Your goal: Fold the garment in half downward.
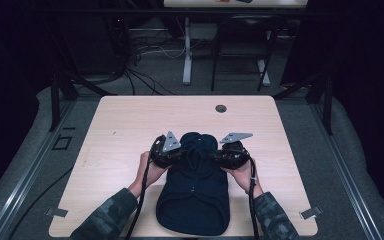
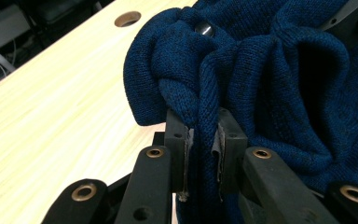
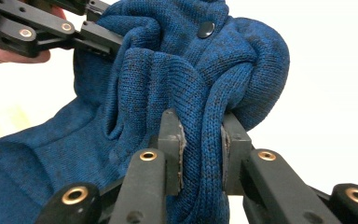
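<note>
Blue knit sweater [image 1: 194,192] lies on the bench [image 1: 130,125] at the middle of its near edge, its far end bunched up between both grippers. Forearms come in over the near edge, angled inward, hands wrapped around the gripper bodies. Left gripper [image 2: 204,135] pinches a fold of knit; right gripper [image 3: 200,135] pinches another fold. A dark button [image 3: 205,29] shows on the cloth. No readable writing anywhere.
</note>
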Demonstrator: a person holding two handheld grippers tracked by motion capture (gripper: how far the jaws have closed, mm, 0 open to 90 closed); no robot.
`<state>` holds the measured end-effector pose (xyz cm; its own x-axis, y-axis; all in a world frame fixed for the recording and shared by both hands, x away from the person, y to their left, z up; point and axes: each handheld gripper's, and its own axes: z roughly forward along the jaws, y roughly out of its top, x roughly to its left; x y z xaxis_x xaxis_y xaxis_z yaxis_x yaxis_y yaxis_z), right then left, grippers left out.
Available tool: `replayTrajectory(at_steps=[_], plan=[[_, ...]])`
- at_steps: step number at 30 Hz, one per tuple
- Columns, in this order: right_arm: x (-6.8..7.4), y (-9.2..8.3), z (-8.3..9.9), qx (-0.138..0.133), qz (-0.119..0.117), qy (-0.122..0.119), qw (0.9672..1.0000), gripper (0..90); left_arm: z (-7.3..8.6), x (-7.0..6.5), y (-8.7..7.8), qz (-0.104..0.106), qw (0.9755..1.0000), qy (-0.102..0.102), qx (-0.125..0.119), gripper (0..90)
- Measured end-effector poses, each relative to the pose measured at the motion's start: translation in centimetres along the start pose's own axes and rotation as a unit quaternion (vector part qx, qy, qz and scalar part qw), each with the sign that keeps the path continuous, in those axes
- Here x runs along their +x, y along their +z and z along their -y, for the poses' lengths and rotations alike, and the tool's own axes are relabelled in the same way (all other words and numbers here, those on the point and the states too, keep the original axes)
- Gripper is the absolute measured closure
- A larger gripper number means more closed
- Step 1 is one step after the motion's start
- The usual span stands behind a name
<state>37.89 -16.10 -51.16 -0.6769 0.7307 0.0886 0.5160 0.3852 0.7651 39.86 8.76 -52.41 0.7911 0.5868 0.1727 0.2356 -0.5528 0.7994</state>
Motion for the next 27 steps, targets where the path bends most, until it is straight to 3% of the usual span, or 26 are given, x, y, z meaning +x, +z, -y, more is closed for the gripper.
replayTrajectory(at_steps=[5, 6, 8, 9, 10, 11, 12, 13, 14, 15, 16, 17, 18, 19, 20, 21, 24, 25, 26, 27], plan=[[-0.2, 0.5, -0.7, 0.005, 0.026, -0.005, 0.9996, 75.7, -0.5, 0.5, 0.4, -0.005, 0.9999, 0.002, 0.011, 79.2], [-0.3, 0.7, -1.0, 0.009, 0.041, -0.017, 0.999, 75.8, -1.1, 0.9, 0.9, -0.014, 0.9997, 0.006, 0.016, 79.3], [-0.5, 0.8, -1.4, 0.009, 0.044, -0.018, 0.9988, 75.9, -1.8, 1.4, 1.2, -0.022, 0.9997, 0.006, 0.014, 79.6], [-0.7, 1.0, -2.1, 0.005, 0.063, -0.027, 0.9977, 76.1, -2.7, 1.9, 1.3, -0.036, 0.9993, 0.009, 0.007, 79.6], [-0.8, 1.0, -3.0, -0.004, 0.086, -0.039, 0.9955, 76.2, -4.0, 2.3, 1.1, -0.064, 0.9976, 0.027, -0.007, 79.8], [-0.4, -0.2, -5.3, -0.06, 0.134, -0.07, 0.9867, 76.5, -6.4, 2.3, -0.9, -0.106, 0.9908, 0.045, -0.07, 79.9], [0.4, -1.3, -6.0, -0.105, 0.153, -0.095, 0.978, 76.6, -6.8, 1.8, -2.1, -0.122, 0.9849, 0.065, -0.104, 79.9], [1.1, -2.4, -6.3, -0.144, 0.161, -0.109, 0.9703, 76.6, -6.8, 1.8, -2.1, -0.122, 0.9849, 0.065, -0.104, 79.9], [1.8, -3.1, -6.1, -0.17, 0.176, -0.122, 0.962, 76.7, -6.6, 1.2, -3.1, -0.128, 0.9798, 0.071, -0.136, 79.9], [2.3, -3.3, -5.5, -0.184, 0.182, -0.134, 0.9565, 76.7, -6.0, 0.5, -3.4, -0.137, 0.9756, 0.08, -0.152, 79.9], [2.6, -3.0, -4.6, -0.186, 0.186, -0.138, 0.955, 76.7, -5.0, -0.2, -3.3, -0.143, 0.9735, 0.093, -0.152, 79.9], [3.0, -2.3, -3.6, -0.18, 0.191, -0.146, 0.954, 76.7, -4.0, -0.7, -3.0, -0.139, 0.9745, 0.093, -0.149, 79.9], [3.0, -2.3, -3.6, -0.18, 0.191, -0.146, 0.954, 76.7, -3.0, -1.1, -2.5, -0.135, 0.977, 0.088, -0.14, 79.9], [3.2, -1.6, -2.5, -0.169, 0.189, -0.149, 0.9557, 76.7, -1.9, -1.4, -1.9, -0.128, 0.9799, 0.076, -0.133, 79.9], [3.4, -0.3, -0.7, -0.151, 0.174, -0.139, 0.9631, 76.7, -1.1, -1.5, -1.3, -0.121, 0.9831, 0.062, -0.122, 79.9], [3.6, 0.1, -0.1, -0.147, 0.172, -0.141, 0.9637, 76.7, 0.0, -1.7, -0.5, -0.108, 0.9869, 0.041, -0.113, 79.9], [3.7, 0.7, 0.8, -0.143, 0.164, -0.146, 0.965, 76.8, 0.3, -2.0, -0.3, -0.101, 0.9877, 0.039, -0.112, 79.8], [3.7, 0.7, 0.8, -0.143, 0.164, -0.146, 0.965, 76.8, 0.2, -2.1, -0.4, -0.104, 0.987, 0.042, -0.116, 79.8], [3.8, 0.6, 0.9, -0.156, 0.165, -0.149, 0.9623, 76.8, 0.2, -2.2, -0.5, -0.11, 0.985, 0.052, -0.122, 79.8], [3.8, 0.6, 0.9, -0.156, 0.165, -0.149, 0.9623, 76.8, -0.1, -2.1, -0.7, -0.105, 0.9856, 0.056, -0.12, 79.8]])
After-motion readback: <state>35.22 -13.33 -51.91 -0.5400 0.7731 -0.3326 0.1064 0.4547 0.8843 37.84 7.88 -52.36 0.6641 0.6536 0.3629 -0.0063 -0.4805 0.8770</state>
